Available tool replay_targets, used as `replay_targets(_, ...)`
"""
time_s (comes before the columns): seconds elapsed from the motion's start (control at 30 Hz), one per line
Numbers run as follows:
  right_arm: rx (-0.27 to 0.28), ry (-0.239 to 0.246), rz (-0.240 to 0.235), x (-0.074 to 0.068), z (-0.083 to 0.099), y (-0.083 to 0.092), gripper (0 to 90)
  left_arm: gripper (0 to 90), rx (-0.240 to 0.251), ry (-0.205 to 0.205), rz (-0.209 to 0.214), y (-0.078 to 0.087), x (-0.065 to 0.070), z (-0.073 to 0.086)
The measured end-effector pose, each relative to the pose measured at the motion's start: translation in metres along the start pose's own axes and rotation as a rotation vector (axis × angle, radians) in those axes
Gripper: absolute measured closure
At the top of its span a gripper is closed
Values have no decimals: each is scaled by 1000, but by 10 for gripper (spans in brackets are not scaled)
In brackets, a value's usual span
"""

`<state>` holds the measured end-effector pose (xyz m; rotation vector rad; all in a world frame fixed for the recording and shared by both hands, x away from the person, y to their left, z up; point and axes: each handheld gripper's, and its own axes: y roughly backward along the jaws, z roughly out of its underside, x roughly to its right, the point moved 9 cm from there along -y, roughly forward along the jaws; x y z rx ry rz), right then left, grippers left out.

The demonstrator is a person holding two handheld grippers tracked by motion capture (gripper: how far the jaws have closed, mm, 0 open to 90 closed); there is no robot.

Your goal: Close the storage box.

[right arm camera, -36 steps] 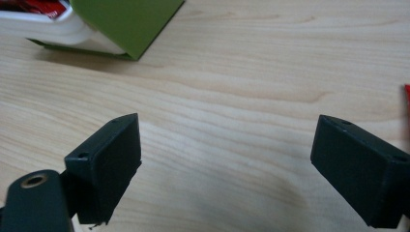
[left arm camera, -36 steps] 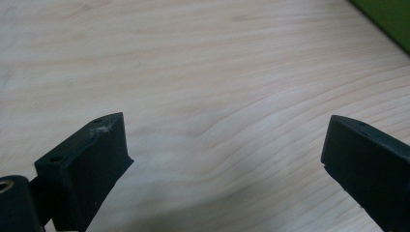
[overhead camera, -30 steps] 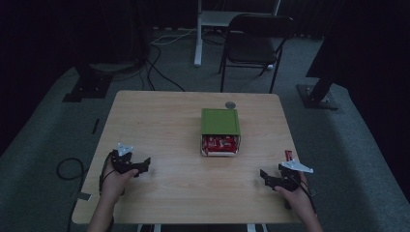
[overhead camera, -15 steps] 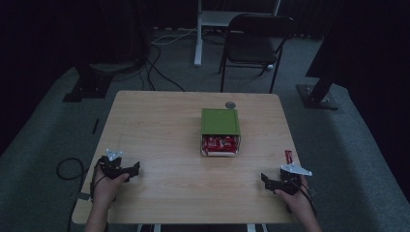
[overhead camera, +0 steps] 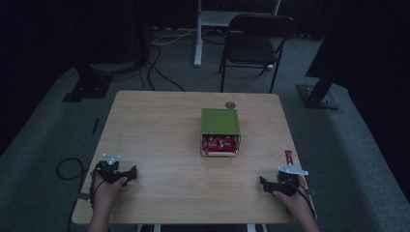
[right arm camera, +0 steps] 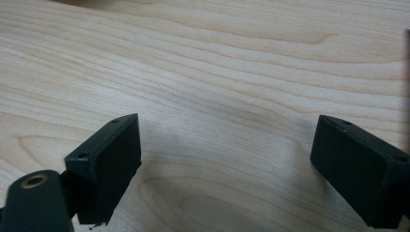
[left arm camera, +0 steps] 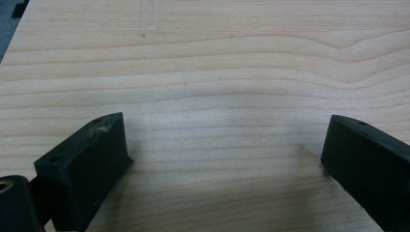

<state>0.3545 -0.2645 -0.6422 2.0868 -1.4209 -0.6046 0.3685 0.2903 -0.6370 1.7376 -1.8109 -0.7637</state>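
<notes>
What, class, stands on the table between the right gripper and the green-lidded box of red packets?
Nothing visible. Bare wood lies between the right gripper and the box; the red stick lies off to the side, near the table's right edge.

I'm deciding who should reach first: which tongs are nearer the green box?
Right, slightly. The right tongs sit at the near right edge, just past the green box's right side; the left tongs sit at the near left corner, farther across.

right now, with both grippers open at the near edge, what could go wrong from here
The green box sits half open with red packets exposed; a careless push could spill them. The red strip lies near the table edge beside the right gripper; a hand sweep might knock it off.
</notes>
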Motion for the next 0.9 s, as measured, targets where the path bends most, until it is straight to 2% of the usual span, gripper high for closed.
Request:
replay_targets(0.17, -1, 4, 6, 0, 0, 0, 104, 37, 2, 14, -11, 0, 0, 0)
replay_targets(0.2, -5, 14, 15, 0, 1, 0, 104, 37, 1, 17, -14, 0, 0, 1)
replay_targets(0.23, -16, 49, 31, -1, 2, -1, 105, 37, 1, 20, -18, 1, 0, 1)
replay_targets(0.27, -18, 65, 21, -4, 2, -1, 104, 37, 0, 26, -23, 1, 0, 1)
replay_targets(0.4, -19, 62, 19, -4, 2, -1, 104, 37, 3, 50, -43, 1, 1, 2)
replay_targets(0.57, -19, 62, 20, -4, 2, -1, 103, 37, 3, 53, -45, 1, 1, 2)
replay_targets(0.9, -19, 62, 20, -4, 2, -2, 103, 34, 4, 90, -80, 0, 2, 0)
